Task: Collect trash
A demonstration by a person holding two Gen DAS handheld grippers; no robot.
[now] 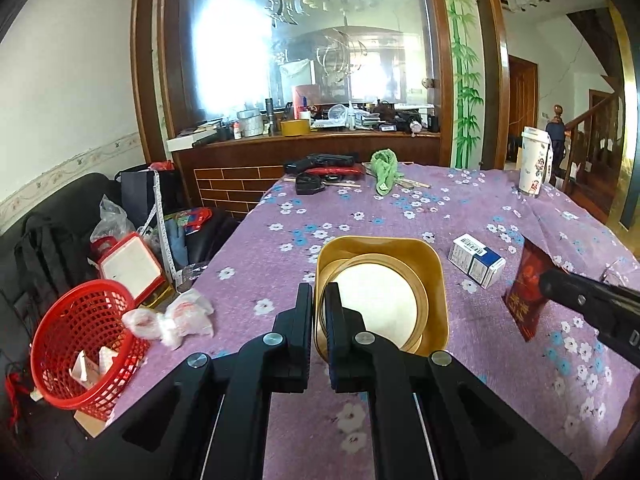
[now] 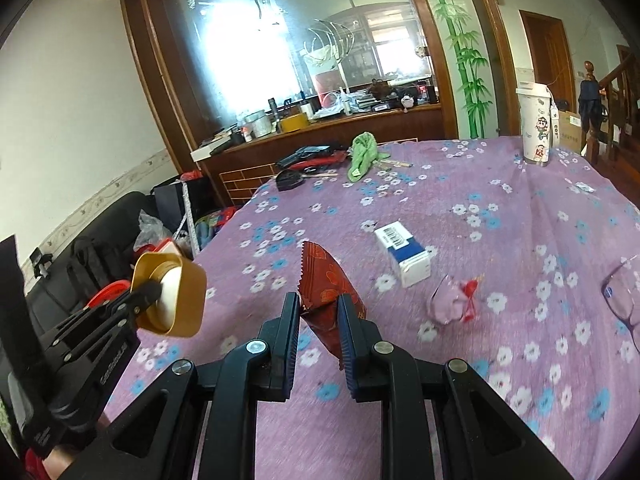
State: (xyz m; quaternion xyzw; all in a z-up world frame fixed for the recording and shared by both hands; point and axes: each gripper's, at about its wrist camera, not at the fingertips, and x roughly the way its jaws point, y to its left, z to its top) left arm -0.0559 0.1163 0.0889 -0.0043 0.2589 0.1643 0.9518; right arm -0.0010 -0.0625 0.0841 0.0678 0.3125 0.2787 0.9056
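Note:
My left gripper (image 1: 318,292) is shut on the rim of a gold square container (image 1: 384,296) with a white inside, held above the table; it also shows in the right wrist view (image 2: 172,296). My right gripper (image 2: 319,300) is shut on a dark red snack wrapper (image 2: 326,280), lifted off the cloth; the wrapper also shows in the left wrist view (image 1: 528,288). A red mesh basket (image 1: 80,344) with paper scraps stands below the table's left edge. A crumpled white plastic bag (image 1: 176,316) lies at that edge.
A blue and white box (image 2: 402,252) lies mid-table. A clear wrapper with red bits (image 2: 456,300) and glasses (image 2: 624,300) lie right. A white cup (image 2: 538,124), a green cloth (image 2: 362,154) and dark items (image 2: 304,160) sit far back. A black sofa (image 1: 52,240) stands left.

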